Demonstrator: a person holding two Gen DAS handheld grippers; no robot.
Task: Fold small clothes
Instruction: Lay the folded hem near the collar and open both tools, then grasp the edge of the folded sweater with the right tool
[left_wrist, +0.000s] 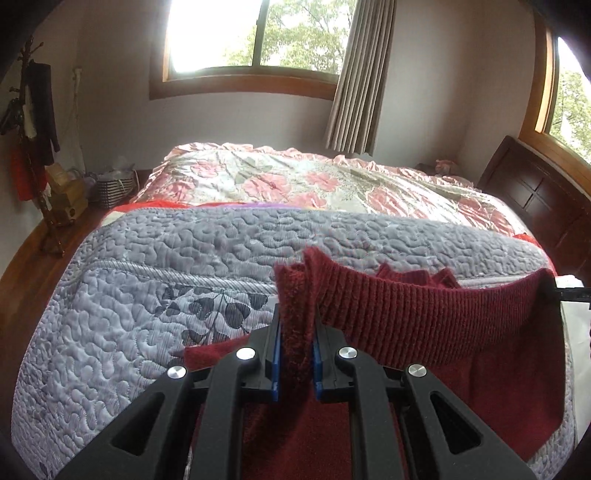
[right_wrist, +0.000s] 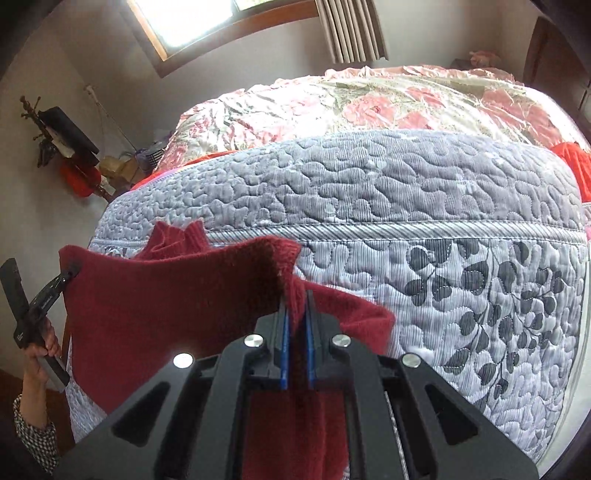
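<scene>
A dark red knitted garment (left_wrist: 424, 314) hangs stretched between both grippers above the near edge of a bed. My left gripper (left_wrist: 296, 314) is shut on one corner of its ribbed hem, the fabric bunched between the blue pads. My right gripper (right_wrist: 295, 299) is shut on the other corner of the red knit (right_wrist: 166, 295). In the right wrist view the left gripper (right_wrist: 68, 275) shows at the far left, pinching the cloth, held by a hand (right_wrist: 40, 354). The garment's lower part drapes down below both cameras.
A grey quilted cover (left_wrist: 184, 258) with a dark leaf print spreads over the bed's near half, a pink floral duvet (left_wrist: 295, 181) behind it. A dark wooden headboard (left_wrist: 535, 184) stands right. A coat rack (left_wrist: 33, 122) and boxes sit at the left wall.
</scene>
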